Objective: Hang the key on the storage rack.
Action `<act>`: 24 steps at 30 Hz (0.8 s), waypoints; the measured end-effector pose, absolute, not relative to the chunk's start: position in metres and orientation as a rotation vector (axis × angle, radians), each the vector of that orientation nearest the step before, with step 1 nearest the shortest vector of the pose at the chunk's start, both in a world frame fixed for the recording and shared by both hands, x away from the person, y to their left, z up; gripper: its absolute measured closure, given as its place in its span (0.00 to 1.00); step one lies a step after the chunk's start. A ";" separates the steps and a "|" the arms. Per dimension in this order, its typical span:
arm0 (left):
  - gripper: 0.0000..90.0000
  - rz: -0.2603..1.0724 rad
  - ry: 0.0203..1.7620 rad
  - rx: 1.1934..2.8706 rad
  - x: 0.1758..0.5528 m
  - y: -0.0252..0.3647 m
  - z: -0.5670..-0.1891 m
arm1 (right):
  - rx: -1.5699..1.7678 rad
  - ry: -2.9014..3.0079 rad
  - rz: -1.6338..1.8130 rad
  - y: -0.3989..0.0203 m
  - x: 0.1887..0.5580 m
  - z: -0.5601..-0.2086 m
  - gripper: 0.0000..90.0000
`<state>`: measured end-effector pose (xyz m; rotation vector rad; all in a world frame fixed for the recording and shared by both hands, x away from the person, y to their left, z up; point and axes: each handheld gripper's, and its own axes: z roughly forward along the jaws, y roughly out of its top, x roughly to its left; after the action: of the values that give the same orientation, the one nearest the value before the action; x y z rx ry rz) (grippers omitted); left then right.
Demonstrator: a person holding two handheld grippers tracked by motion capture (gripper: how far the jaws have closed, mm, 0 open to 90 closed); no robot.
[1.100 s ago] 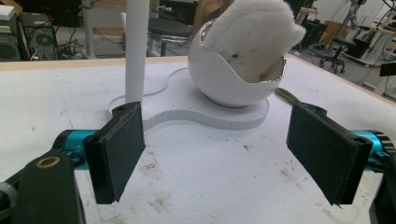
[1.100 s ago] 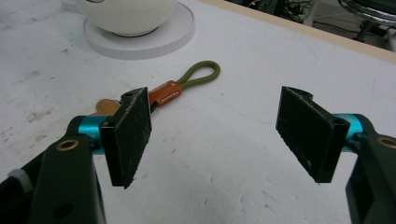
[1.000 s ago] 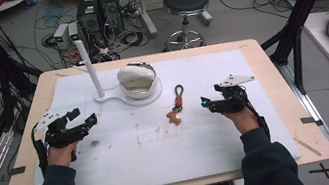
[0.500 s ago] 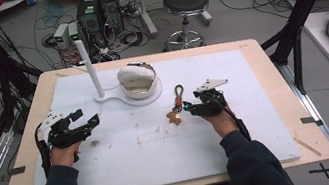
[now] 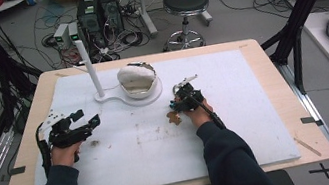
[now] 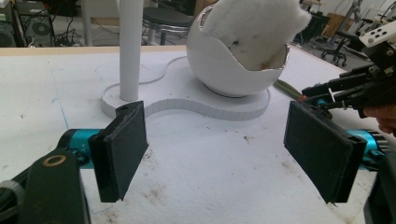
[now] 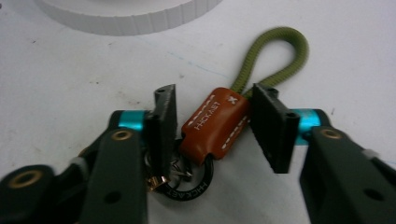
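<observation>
From my seat I see a white foam mat (image 5: 259,122) covering the wooden table (image 5: 280,68). On it, toward the far side, sits a flat white figure-eight base (image 5: 118,97) carrying an upright white post (image 5: 89,67) and a white egg-shaped shell with a fluffy white lining (image 5: 136,79). Brown smudges mark the mat near its middle. Behind the table stand a black round stool (image 5: 185,5) and stacked electronics with loose cables on the floor.

The brown leather key fob with an olive-green cord loop (image 7: 219,123) lies on the mat just in front of the base's edge. Its leather tab reads "HICKAST" beside a stitched X, and the same word repeats on the black ring beneath. Small metal rings cluster at its lower end.

My right gripper (image 7: 212,126) sits low over the fob, jaws parted and straddling the leather tab, the right one nearly against it; I cannot tell whether either touches. My left gripper (image 6: 224,156) rests at the mat's left side, jaws spread wide, holding nothing, facing the shell.
</observation>
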<state>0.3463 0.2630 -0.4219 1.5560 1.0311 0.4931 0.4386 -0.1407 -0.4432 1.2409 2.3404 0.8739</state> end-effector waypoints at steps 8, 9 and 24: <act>0.24 0.499 1.039 1.545 0.346 0.265 -0.421 | 1.288 2.380 0.922 -0.147 0.440 -0.441 0.69; 0.24 0.500 1.041 1.542 0.346 0.266 -0.421 | 1.291 2.390 0.927 -0.147 0.440 -0.440 0.69; 0.25 0.505 1.044 1.526 0.345 0.268 -0.421 | 1.098 2.313 1.197 -0.153 0.415 -0.407 0.70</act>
<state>0.3453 0.2684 -0.4206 1.5261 1.0443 0.5054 0.4148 -0.1525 -0.4071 1.0978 2.3132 1.1965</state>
